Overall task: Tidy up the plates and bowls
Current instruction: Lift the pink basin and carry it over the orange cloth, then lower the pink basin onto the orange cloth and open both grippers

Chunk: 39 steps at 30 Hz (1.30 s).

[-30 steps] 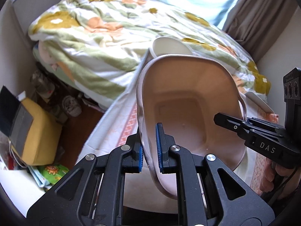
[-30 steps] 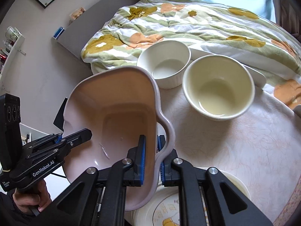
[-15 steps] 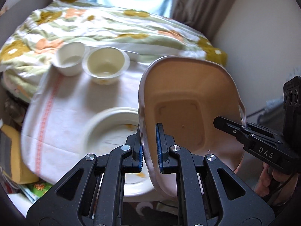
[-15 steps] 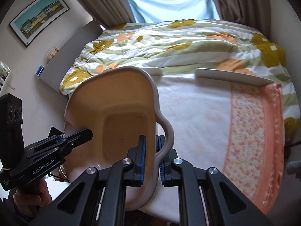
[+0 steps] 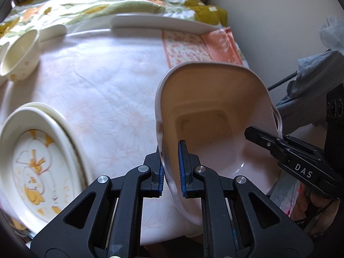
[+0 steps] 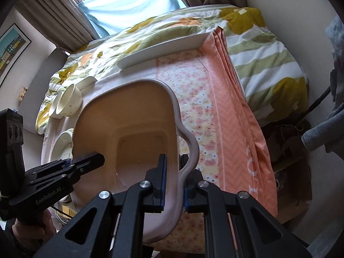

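Two claws hold one big pink dish [image 5: 215, 116] up in the air over the table [image 5: 103, 90]. The left claw [image 5: 172, 167] is squeezed almost shut, with its blue pads [image 5: 182, 167] pinching the dish's left rim. The right claw [image 6: 173, 182] is squeezed almost shut too, pinching the dish's wavy right rim. The dish tips so its inside faces both cameras. A plate [image 5: 40, 167] with yellow pictures sits on the table at the left. Two small bowls [image 6: 66, 104] sit side by side near the far left edge.
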Motion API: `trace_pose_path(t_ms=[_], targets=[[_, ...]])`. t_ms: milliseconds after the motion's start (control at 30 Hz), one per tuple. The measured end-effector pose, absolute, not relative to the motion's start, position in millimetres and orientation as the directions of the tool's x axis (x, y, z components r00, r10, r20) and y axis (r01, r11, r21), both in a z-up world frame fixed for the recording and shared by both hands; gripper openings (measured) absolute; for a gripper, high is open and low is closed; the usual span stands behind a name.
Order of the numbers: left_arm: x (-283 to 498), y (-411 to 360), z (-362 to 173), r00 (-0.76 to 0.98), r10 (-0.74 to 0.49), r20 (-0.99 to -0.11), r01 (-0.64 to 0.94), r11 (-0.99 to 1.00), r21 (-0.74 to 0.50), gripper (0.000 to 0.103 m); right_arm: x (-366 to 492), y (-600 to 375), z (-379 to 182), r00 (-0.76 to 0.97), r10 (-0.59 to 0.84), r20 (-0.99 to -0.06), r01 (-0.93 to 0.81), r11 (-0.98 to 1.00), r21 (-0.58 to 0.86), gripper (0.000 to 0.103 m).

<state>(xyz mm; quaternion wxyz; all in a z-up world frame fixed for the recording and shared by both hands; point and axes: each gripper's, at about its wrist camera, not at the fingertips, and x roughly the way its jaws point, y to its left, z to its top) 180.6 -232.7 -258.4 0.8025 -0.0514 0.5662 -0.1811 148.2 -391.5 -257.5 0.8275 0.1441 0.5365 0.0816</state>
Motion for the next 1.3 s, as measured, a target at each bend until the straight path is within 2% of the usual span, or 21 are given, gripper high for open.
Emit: trace_pose_path(t_ms=[367,900,933,1000,1067,1133,1167,1200,1267,1300], targets=[[188.7,-248.5,-283.1,0.289,-0.314,-0.905,0.249,0.937,-0.245,0.010,143.0,-414.2,-289.2,0.412,0.292,-0.863,0.028,0.943,0.332,0.012],[192.7,-252.6,-287.6,0.294,-0.265,-0.918,0.244,0.950,-0.196,0.011,142.6,-414.9,-294.4,0.396,0.289,-0.871,0.008,0.948,0.319,0.012],[193.1,-253.2,-288.4,0.291,-0.262,-0.920,0.245,0.950,-0.193,0.013,142.5,-415.0,-294.4,0.398,0.287,-0.872,0.006,0.949,0.315,0.012],[193.9,-254.7,-290.3,0.286,-0.252,-0.925,0.245,0.952,-0.183,0.027,142.7,-415.1,-295.8,0.390,0.280,-0.877,0.004,0.952,0.306,0.012],[194.0,-254.6,-289.6,0.296,-0.248,-0.923,0.238,0.954,-0.180,0.072,141.6,-414.6,-295.7,0.392,0.268,-0.880,0.001,0.956,0.292,0.012],[193.5,-253.4,-285.5,0.327,-0.241,-0.914,0.223,0.959,-0.174,0.090,140.0,-414.7,-295.6,0.397,0.267,-0.878,-0.015,0.959,0.284,0.018],[193.9,-252.3,-283.1,0.336,-0.244,-0.910,0.219,0.960,-0.177,0.092,138.4,-414.8,-295.1,0.402,0.267,-0.876,-0.026,0.960,0.280,0.035],[195.3,-252.0,-281.8,0.337,-0.246,-0.909,0.217,0.960,-0.180,0.092,136.2,-414.5,-293.9,0.410,0.267,-0.872,-0.041,0.961,0.275,0.065],[198.7,-251.4,-279.2,0.338,-0.235,-0.911,0.209,0.963,-0.172,0.092,130.1,-414.7,-289.9,0.436,0.266,-0.860,-0.073,0.963,0.261,0.099],[199.5,-250.6,-277.2,0.344,-0.233,-0.910,0.205,0.964,-0.169,0.092,125.8,-414.5,-286.8,0.453,0.269,-0.850,-0.096,0.963,0.253,0.101]])
